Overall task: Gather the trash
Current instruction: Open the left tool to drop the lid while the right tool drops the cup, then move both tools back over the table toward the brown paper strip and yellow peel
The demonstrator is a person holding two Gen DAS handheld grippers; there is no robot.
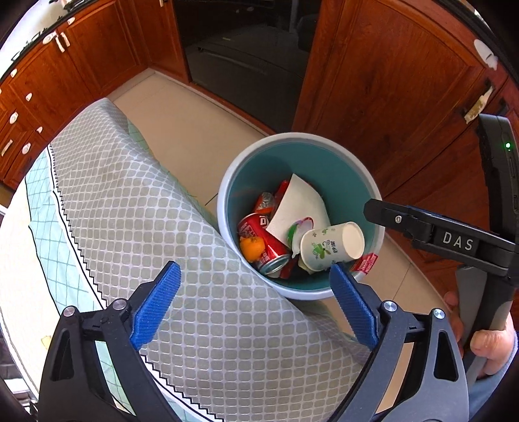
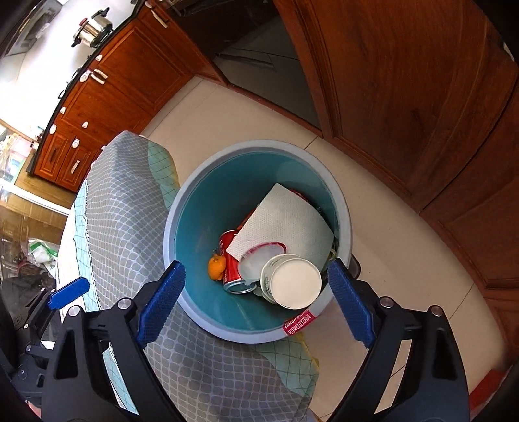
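A round bin (image 1: 343, 152) with a white rim and teal inside stands on the floor by the table's edge; it also shows in the right wrist view (image 2: 194, 207). It holds a white paper cup (image 1: 327, 248) (image 2: 290, 280), a paper napkin (image 1: 300, 206) (image 2: 288, 220), red cans (image 1: 262, 238) (image 2: 228, 259) and orange peel (image 1: 251, 248) (image 2: 216, 267). My left gripper (image 1: 253, 292) is open and empty, above the table edge beside the bin. My right gripper (image 2: 256, 290) is open and empty, right above the bin; it shows from the side in the left wrist view (image 1: 389, 217).
The table (image 1: 136, 201) wears a grey-green patterned cloth (image 2: 129, 201). Wooden cabinets (image 1: 389, 81) (image 2: 405, 97) surround a beige tile floor (image 1: 181, 126) (image 2: 389, 243). A metal pot (image 2: 94, 27) sits on the far counter.
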